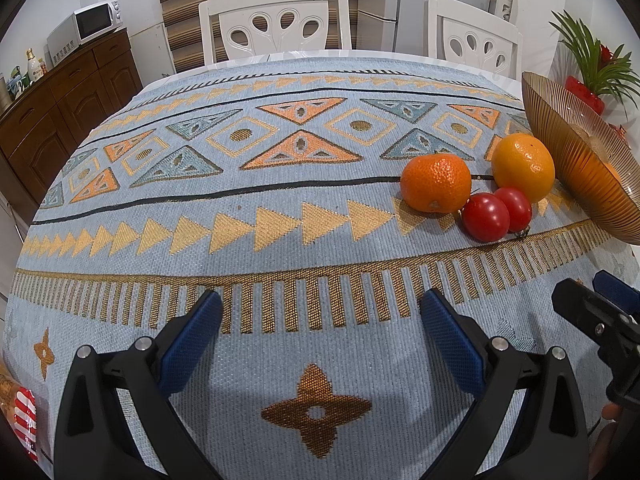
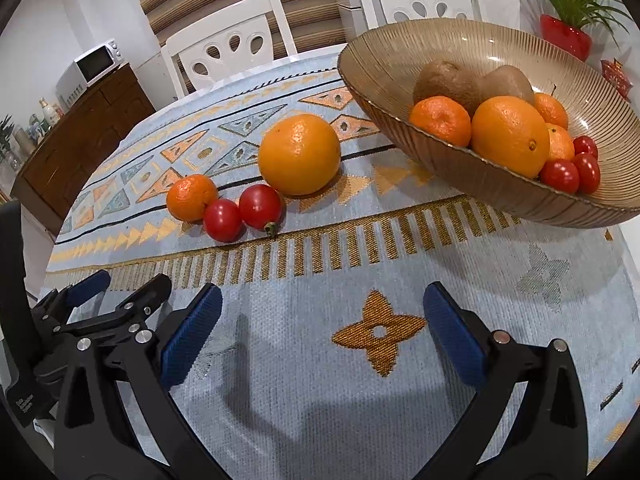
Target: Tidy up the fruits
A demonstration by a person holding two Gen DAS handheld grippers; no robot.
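Note:
On the patterned tablecloth lie a large orange [image 2: 299, 153], a small mandarin [image 2: 191, 197] and two red tomatoes [image 2: 223, 220] [image 2: 260, 206], close together. The left wrist view shows the same group: orange [image 1: 523, 166], mandarin [image 1: 436, 182], tomatoes [image 1: 486, 216]. An amber ribbed glass bowl [image 2: 376, 64] at the right holds kiwis, oranges, mandarins and tomatoes. My left gripper [image 1: 320, 320] stands open above the cloth, well short of the fruit. My right gripper [image 2: 322, 312] is open too, empty, in front of the bowl. The left gripper [image 2: 120, 292] shows at the right view's left edge.
Two white chairs [image 1: 276, 20] [image 1: 472, 36] stand behind the table. A wooden sideboard [image 1: 64, 112] with a microwave [image 1: 86, 24] is at the left. A red-potted plant [image 2: 566, 36] sits behind the bowl. A striped packet [image 1: 24, 420] lies at the near left edge.

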